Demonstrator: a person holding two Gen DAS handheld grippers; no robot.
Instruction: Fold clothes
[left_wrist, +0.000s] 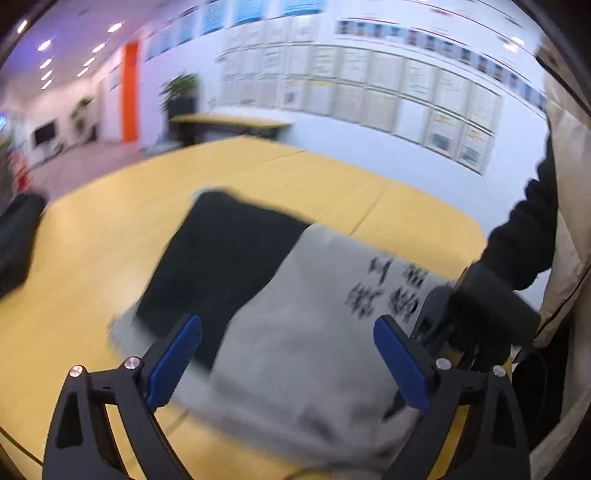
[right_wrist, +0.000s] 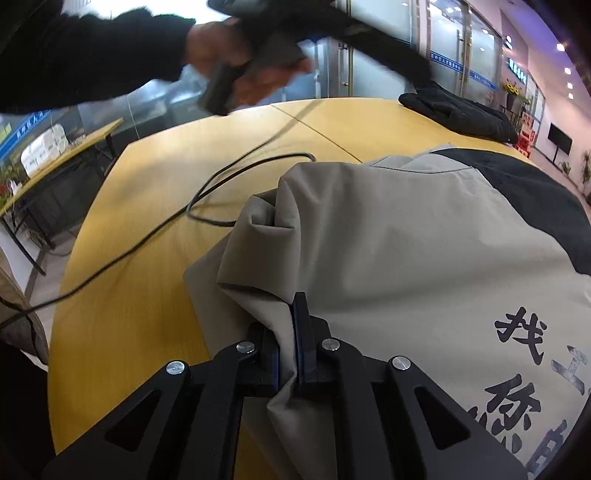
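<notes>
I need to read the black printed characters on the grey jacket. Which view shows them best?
The right wrist view: the printed characters are sharp and close on the grey jacket, though partly cut off. The left wrist view shows them motion-blurred and unreadable.

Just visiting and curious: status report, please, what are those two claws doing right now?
Left gripper open, above the jacket. Right gripper shut on a jacket fold. Jacket part-folded on table. Cable lies beside it.

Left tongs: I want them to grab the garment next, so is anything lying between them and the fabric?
Nothing visible does. The left tongs stand open just above the grey and black garment, with only air between. The right tongs are already shut on a grey fold.
</notes>
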